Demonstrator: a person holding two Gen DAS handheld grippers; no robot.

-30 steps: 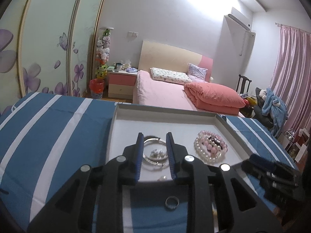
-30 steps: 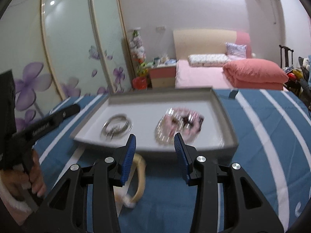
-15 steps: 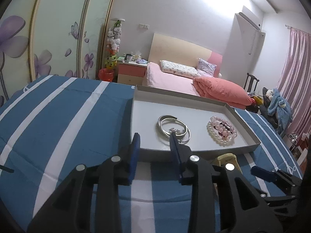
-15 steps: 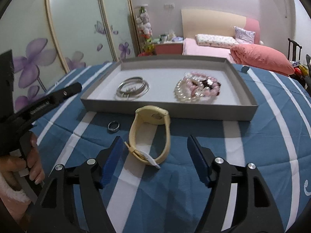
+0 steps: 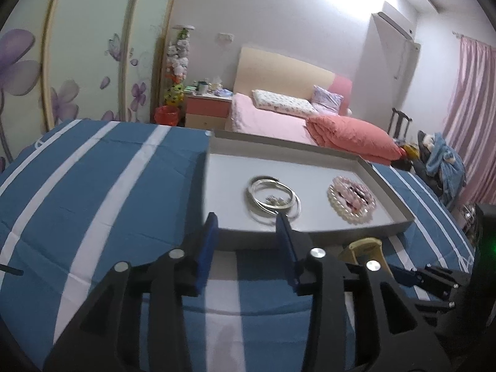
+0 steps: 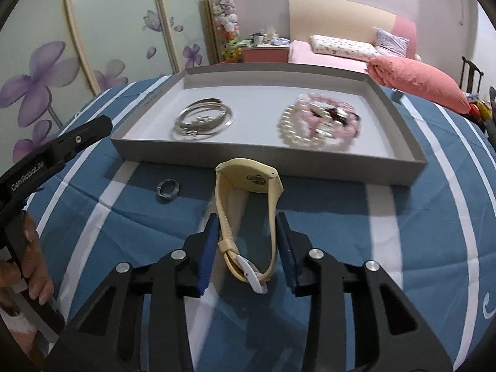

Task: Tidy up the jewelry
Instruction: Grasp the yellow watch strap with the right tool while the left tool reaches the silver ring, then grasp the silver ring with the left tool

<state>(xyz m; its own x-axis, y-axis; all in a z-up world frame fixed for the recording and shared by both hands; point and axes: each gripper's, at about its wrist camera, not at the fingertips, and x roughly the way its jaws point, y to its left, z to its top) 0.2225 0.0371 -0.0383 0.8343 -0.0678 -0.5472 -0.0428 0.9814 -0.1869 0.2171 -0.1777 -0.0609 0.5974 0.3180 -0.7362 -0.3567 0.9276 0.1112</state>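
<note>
A grey tray [image 6: 266,158] on the blue striped cloth holds silver bangles [image 6: 203,119] on its left and pearl and pink bead bracelets [image 6: 319,124] on its right. A cream watch [image 6: 248,204] lies in front of the tray, with a dark ring [image 6: 168,188] to its left. My right gripper [image 6: 247,224] is open, its fingers on either side of the watch strap. My left gripper [image 5: 248,226] is open and empty before the tray's near wall [image 5: 310,238]; the bangles [image 5: 272,197], beads [image 5: 352,200] and part of the watch [image 5: 365,246] show there.
The table carries a blue cloth with white stripes [image 6: 418,232]. My left gripper's body [image 6: 52,155] and the hand on it lie at the left of the right wrist view. A bed, nightstand and wardrobe stand behind.
My right gripper has moved forward and narrowed, so its fingers now flank the watch strap. My left gripper has drawn back from over the tray and opened wider.
</note>
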